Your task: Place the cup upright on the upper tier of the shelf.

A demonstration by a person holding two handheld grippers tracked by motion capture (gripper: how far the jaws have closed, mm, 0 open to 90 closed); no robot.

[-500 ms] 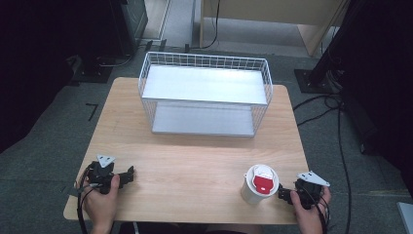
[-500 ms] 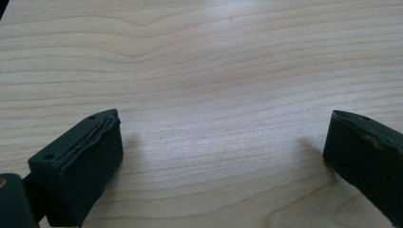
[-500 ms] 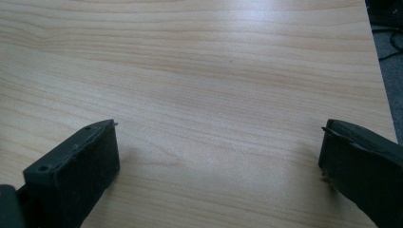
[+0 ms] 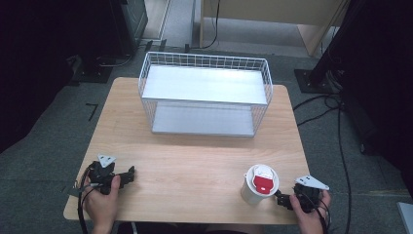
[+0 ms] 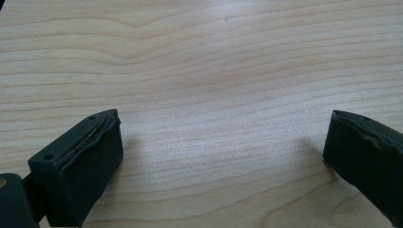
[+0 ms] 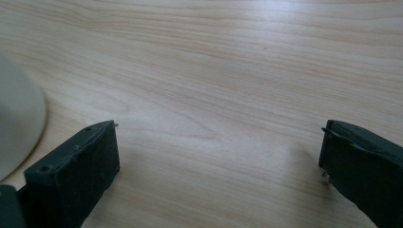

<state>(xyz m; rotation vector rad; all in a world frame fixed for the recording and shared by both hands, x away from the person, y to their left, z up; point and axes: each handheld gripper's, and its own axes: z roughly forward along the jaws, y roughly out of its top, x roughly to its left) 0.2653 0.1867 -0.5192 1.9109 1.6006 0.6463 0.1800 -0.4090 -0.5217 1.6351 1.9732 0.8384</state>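
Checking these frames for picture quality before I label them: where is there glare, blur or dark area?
High view: bright glare on the wire basket's upper shelf, surroundings nearly black. Left gripper view: table grain fairly sharp, the near jaws soft. Right gripper view: pale sheen across the far wood, the white cup at the left edge blurred.

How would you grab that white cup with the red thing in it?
Probably by its side wall, just below the rim. The cup stands upright on the table, so open jaws can straddle it level. The right gripper is beside it, open, and could come in from the cup's right. The red thing fills the mouth, so avoid the top.
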